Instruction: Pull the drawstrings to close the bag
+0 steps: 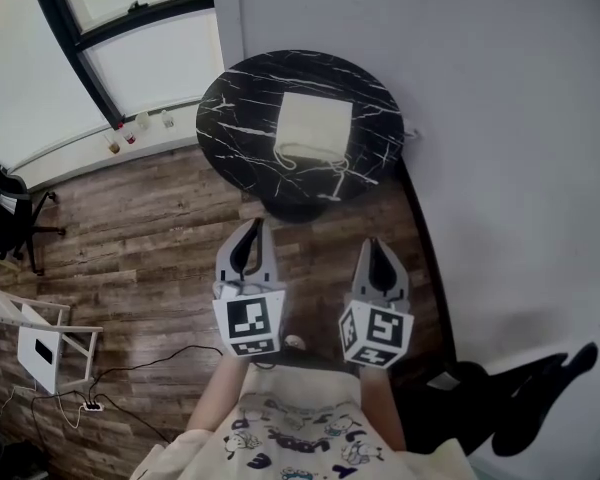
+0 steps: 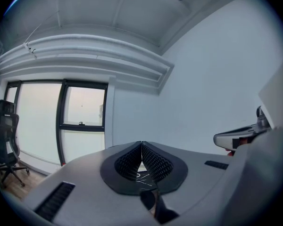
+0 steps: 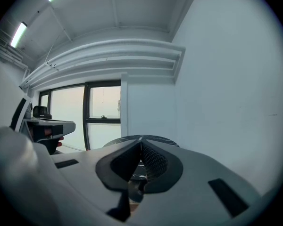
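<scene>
Cream drawstring bag [image 1: 314, 126] flat on round black marble table [image 1: 238, 98], toward the table's wall-side half, mouth facing the near edge. Drawstrings [image 1: 311, 158] loose, looped on the tabletop just in front of the bag mouth, untouched. Bag mouth not cinched.

Left gripper [image 1: 255, 226] held low over wooden floor [image 1: 140, 218], short of the table, pointing toward it. Jaws closed, ribbed pads pressed together, nothing between. Marker cube at its rear, near the person's chest.

Right gripper [image 1: 376, 246] alongside, likewise short of the table and well apart from the bag. Jaws closed, empty. In right gripper view, table top edge visible past the closed tips, left gripper off to the left.

Both grippers roughly parallel, close to level, clear of bag and strings.

White wall [image 1: 500, 118] to the right of the table, window [image 1: 130, 28] behind it. Black office chair [image 1: 8, 213] at far left, white stand [image 1: 42, 346] and cables [image 1: 130, 383] on the floor at lower left. Patterned shirt at bottom edge.
</scene>
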A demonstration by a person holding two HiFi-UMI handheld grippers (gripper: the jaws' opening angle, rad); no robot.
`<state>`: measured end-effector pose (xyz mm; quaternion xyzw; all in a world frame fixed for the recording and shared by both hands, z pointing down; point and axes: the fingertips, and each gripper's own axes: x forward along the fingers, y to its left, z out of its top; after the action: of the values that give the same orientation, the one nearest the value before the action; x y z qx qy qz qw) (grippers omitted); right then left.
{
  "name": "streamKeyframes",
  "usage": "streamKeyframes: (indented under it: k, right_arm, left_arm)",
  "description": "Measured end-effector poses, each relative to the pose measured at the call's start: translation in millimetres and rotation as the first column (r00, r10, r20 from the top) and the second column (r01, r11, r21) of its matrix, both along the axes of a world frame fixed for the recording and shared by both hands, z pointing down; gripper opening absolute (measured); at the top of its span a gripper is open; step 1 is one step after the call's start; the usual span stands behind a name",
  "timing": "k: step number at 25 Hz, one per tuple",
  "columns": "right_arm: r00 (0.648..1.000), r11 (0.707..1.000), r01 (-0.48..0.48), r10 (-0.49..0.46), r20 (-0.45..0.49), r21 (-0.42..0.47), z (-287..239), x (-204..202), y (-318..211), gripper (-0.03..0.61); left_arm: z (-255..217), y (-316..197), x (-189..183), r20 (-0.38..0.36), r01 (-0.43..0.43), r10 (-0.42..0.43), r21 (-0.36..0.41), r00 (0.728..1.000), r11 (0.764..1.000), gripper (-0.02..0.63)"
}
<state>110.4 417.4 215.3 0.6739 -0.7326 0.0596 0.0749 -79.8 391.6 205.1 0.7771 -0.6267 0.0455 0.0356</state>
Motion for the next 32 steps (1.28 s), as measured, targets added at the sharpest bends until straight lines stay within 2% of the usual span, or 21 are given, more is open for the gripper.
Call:
streamKeyframes:
  k: [6,13,21,32]
  right_arm:
    - [1.0,0.999,0.017,-0.016,0.018,-0.03,13,6,-10,0.014]
    - [1.0,0.998,0.015,-0.015,0.005,-0.057,27,16,-50,0.014]
    - [0.999,0.996,-0.03,0.028,-0.021,-0.083,40,22,-136,0.014]
    - [0.988,0.978,-0.151,0.149,-0.028,-0.147,77,38,-261,0.014]
  left_arm:
    - [12,-4,2,0.009,0.02,-0.02,-0.027,1.0,0.999,0.04]
    - [28,-48,7,0.018,0.028,-0.027,-0.055,0.999,0.998,0.04]
    - [39,-141,6,0.017,-0.006,0.008,-0.077,1.0,0.997,0.04]
    - [72,-289,2,0.044,-0.103,0.111,-0.15,0.993,0.983,0.04]
